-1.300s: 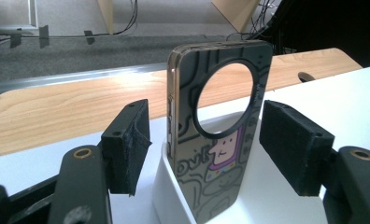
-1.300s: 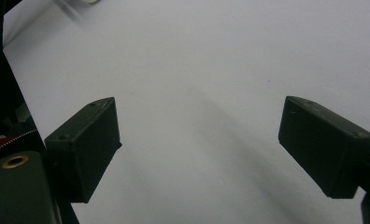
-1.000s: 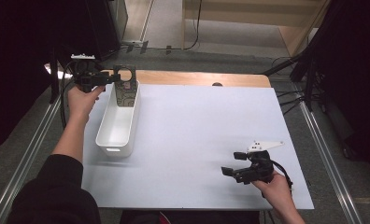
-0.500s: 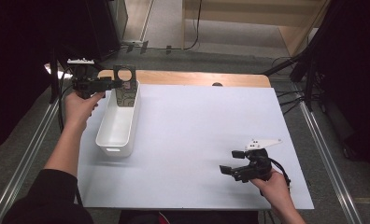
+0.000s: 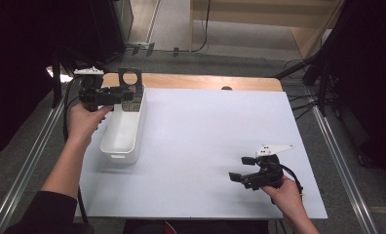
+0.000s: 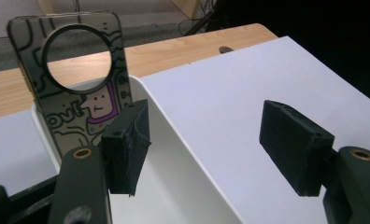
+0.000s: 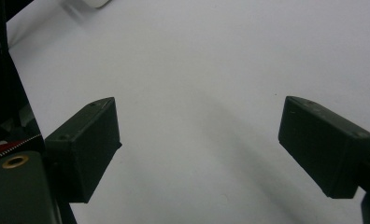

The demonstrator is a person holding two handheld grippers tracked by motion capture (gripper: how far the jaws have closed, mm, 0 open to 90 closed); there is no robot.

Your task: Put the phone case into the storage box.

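A phone case (image 6: pixel 75 88) printed with cartoon doodles and cut with a large round hole stands upright at the far end of a white bin (image 5: pixel 124 127), leaning against its end wall (the hole shows the wooden edge behind it). The bin sits at the left side of the white surface (image 5: pixel 215 136), its long axis running away from the person.

The left gripper (image 5: pixel 124 93) is held by the left hand (image 5: pixel 84 122) over the bin's far end. In the left gripper view its fingers (image 6: pixel 127 144) stand wide apart with nothing between them; the case lies just beyond and beside the left-hand one in that view, partly hidden by its pad, and I cannot tell whether pad and case touch. The other finger hangs well apart from the case, over the bare surface past the bin's long wall.

The right gripper (image 5: pixel 239 168) rests low at the near right of the surface in the right hand (image 5: pixel 283 192), well apart from bin and case. Its fingers (image 7: pixel 82 144) are spread wide over bare white surface, holding nothing.
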